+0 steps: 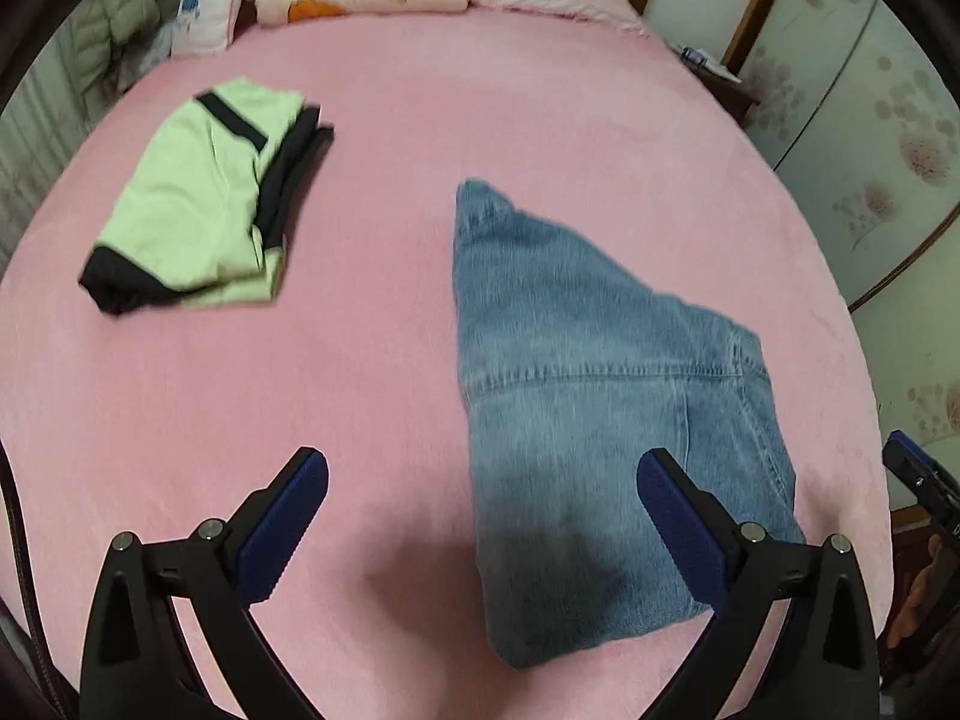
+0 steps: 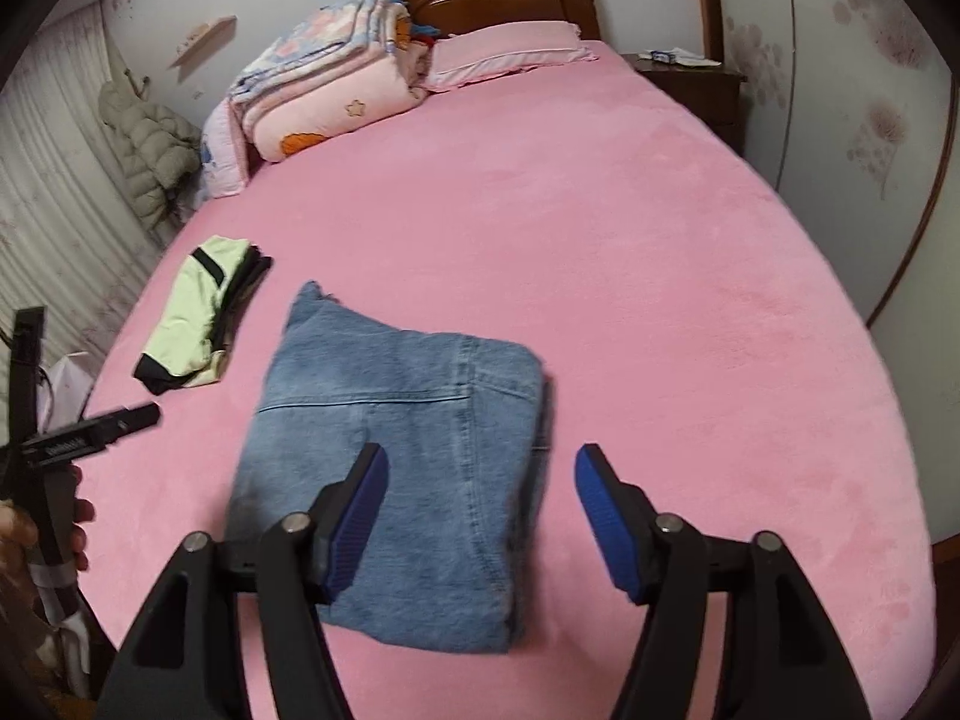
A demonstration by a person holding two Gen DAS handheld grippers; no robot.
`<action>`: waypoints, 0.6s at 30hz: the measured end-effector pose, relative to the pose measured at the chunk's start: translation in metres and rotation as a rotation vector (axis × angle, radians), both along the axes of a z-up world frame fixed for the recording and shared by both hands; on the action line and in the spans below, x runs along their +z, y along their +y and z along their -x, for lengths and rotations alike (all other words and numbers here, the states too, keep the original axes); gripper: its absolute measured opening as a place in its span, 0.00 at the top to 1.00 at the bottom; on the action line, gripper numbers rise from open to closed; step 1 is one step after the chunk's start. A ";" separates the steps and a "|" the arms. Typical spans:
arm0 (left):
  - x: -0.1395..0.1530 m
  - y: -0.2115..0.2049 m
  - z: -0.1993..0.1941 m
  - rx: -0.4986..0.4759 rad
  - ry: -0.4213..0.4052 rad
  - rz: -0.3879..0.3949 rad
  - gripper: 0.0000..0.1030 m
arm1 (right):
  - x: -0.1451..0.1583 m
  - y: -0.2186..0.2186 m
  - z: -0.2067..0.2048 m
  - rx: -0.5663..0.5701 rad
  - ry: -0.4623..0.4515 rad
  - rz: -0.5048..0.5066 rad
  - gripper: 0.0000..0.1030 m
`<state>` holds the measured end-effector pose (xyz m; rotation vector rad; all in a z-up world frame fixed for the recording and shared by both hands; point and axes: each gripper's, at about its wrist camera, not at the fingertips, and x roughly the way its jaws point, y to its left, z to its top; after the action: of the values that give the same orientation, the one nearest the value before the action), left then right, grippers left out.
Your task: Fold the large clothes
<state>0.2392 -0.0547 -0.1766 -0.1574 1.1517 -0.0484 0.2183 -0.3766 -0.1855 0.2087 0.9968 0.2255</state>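
Folded blue denim jeans [image 2: 396,468] lying near the front edge of the plush pink bed [image 2: 660,276], a stitched seam crossing the faded cloth, one corner tapering to a point toward the far side. Left gripper [image 1: 483,474] spread wide, ribbed blue pads [image 1: 288,528] empty. Right gripper [image 2: 480,480] likewise released, holding nothing. Farther left, a folded lime-green and black garment [image 1: 192,204], smooth and flat. At the headboard, a stack of soft quilts [image 2: 336,84] beside a pink pillow [image 2: 504,48].
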 end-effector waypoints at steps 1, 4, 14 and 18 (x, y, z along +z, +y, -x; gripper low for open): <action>-0.005 -0.001 0.001 0.013 -0.001 0.005 0.01 | -0.008 0.002 -0.004 0.007 0.024 -0.007 0.27; -0.024 -0.005 0.001 0.030 0.008 0.009 0.01 | -0.023 0.007 -0.009 0.018 0.057 -0.010 0.22; -0.086 -0.019 -0.024 0.009 0.088 0.066 0.01 | -0.083 0.021 -0.037 0.064 0.140 -0.009 0.12; -0.096 -0.026 -0.030 -0.007 0.100 0.067 0.01 | -0.093 0.022 -0.045 0.066 0.128 -0.033 0.07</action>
<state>0.2689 -0.0802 -0.2725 -0.2172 1.2511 -0.0860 0.2628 -0.3543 -0.2781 0.2229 1.1288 0.2923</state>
